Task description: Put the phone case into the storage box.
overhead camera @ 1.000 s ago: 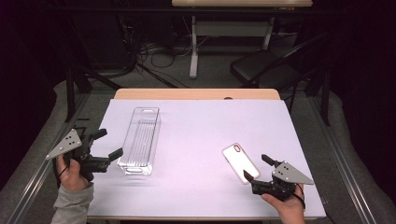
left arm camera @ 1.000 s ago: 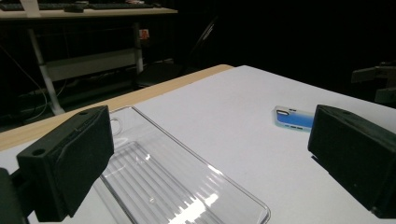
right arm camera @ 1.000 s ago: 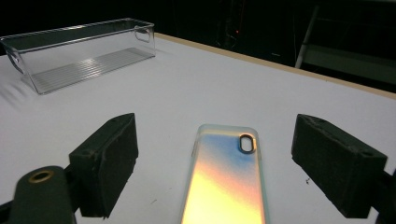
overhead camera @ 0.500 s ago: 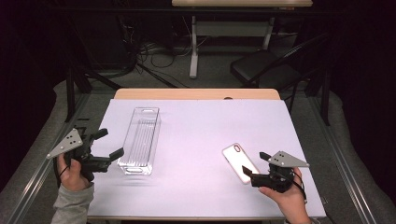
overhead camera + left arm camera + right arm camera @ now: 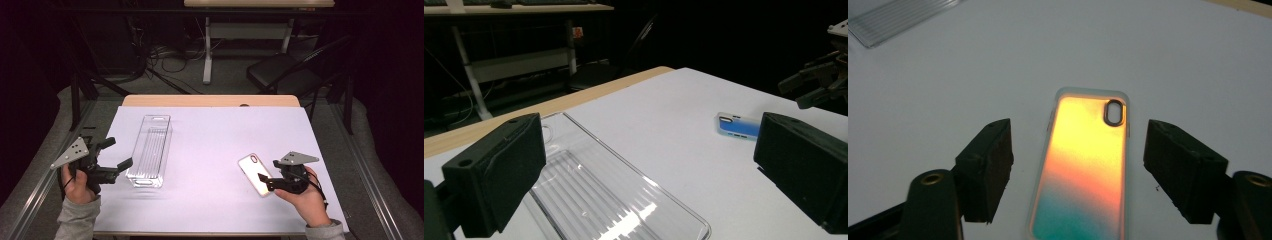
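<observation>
A phone case [image 5: 254, 174] with an orange-to-teal sheen lies flat on the white table cover [image 5: 215, 145], right of centre. My right gripper [image 5: 265, 181] hovers at its near end and points left. In the right gripper view the phone case [image 5: 1088, 160] lies between the two jaws of my right gripper [image 5: 1080, 150]. The jaws have just been closing, but the pads stand apart from the case's sides. A clear ribbed plastic tray [image 5: 150, 150] lies at the left. My left gripper [image 5: 117, 154] stands open beside its near end, holding nothing. The left gripper view looks past my left gripper [image 5: 649, 150] to the tray [image 5: 589, 195], the case [image 5: 736, 126] and the right gripper [image 5: 819, 85].
The table's wooden far edge [image 5: 210, 100] borders the cover. Beyond it stand a dark folding chair [image 5: 280, 75], a desk leg [image 5: 206, 55] and floor cables [image 5: 160, 55]. Metal rails run along both sides of the table.
My right gripper has moved left and a little up, so its jaws now reach over the near end of the phone case, and they stand narrower. My left gripper has stayed put.
</observation>
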Motion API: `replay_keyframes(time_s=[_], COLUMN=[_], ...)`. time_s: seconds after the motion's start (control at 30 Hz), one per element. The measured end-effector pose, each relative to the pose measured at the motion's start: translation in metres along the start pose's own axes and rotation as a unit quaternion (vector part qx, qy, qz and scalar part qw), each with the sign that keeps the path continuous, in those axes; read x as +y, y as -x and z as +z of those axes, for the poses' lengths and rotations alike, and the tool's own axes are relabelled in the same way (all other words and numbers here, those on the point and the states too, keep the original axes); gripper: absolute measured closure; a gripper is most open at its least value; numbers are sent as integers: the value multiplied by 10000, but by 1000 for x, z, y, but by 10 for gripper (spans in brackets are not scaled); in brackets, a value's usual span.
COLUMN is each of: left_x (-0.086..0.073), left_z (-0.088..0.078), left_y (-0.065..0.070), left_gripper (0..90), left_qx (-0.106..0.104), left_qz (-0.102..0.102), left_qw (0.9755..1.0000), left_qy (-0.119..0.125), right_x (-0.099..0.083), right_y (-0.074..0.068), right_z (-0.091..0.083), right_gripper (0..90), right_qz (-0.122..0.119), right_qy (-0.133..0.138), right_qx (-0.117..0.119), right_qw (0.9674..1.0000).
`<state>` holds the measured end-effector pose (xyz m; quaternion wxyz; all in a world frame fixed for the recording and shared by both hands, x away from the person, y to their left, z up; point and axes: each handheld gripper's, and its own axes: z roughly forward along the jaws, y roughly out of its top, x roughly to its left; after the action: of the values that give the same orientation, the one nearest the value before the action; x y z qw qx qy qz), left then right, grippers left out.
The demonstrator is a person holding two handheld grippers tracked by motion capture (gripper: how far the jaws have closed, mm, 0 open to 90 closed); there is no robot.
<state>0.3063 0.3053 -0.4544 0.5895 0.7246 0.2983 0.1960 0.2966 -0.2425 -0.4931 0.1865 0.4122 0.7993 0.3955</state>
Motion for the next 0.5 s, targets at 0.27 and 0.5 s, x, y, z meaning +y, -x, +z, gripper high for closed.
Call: replay_keyframes(time_s=[0.27,0.5], left_x=[0,0], left_z=[1,1], left_y=[-1,-1], left_gripper=[6,6], left_qx=[17,27], left_qz=[-10,2], left_qw=[10000,10000], left_qy=[-25,-33], right_x=[12,22], right_y=[9,16], right_z=[9,19], right_gripper=[363,405], right_qz=[243,302], right_qy=[-461,-670], right_qx=[-16,-12], right_qw=[9986,9973])
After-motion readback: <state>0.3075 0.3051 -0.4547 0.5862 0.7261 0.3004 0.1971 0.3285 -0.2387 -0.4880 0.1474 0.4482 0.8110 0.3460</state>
